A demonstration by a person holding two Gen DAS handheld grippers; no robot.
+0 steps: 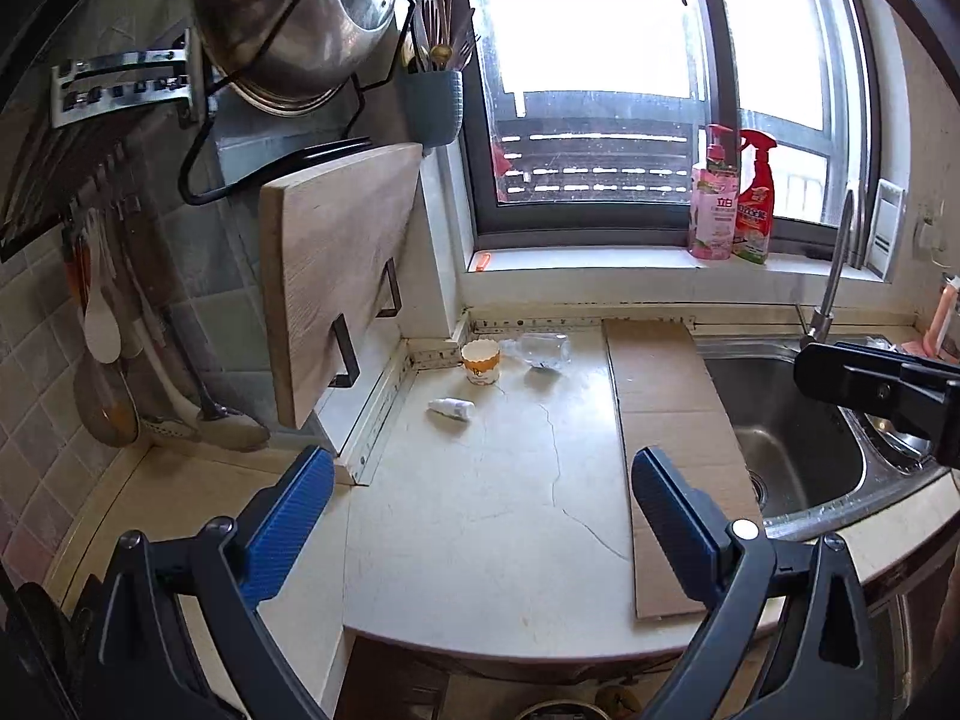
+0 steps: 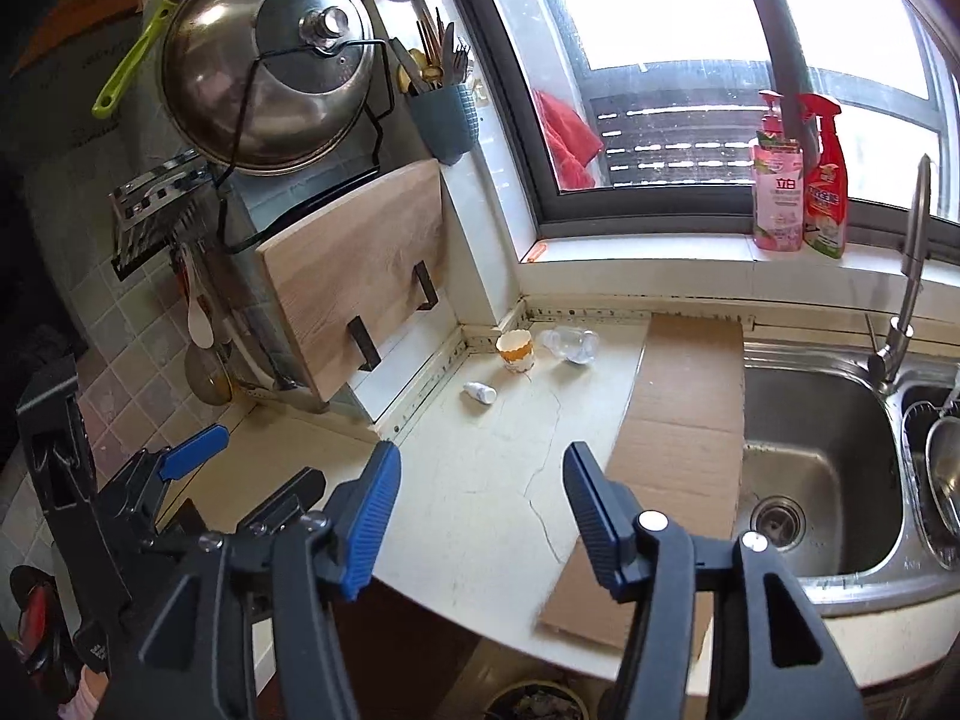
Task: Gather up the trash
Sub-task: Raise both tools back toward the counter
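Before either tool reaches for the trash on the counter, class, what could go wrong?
1. The crushed clear bottle lies beside the paper cup; grabbing one may knock the other.
2. The small white bottle lies on its side and could roll.
3. The cardboard sheet overhangs the sink and may slide in.

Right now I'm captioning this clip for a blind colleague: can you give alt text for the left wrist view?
Open blue-padded left gripper hovers over a cracked cream countertop, where a paper cup, a crushed clear plastic bottle and a small white bottle lie near the back corner. A flat brown cardboard sheet borders a steel sink; the right gripper intrudes at the right edge.
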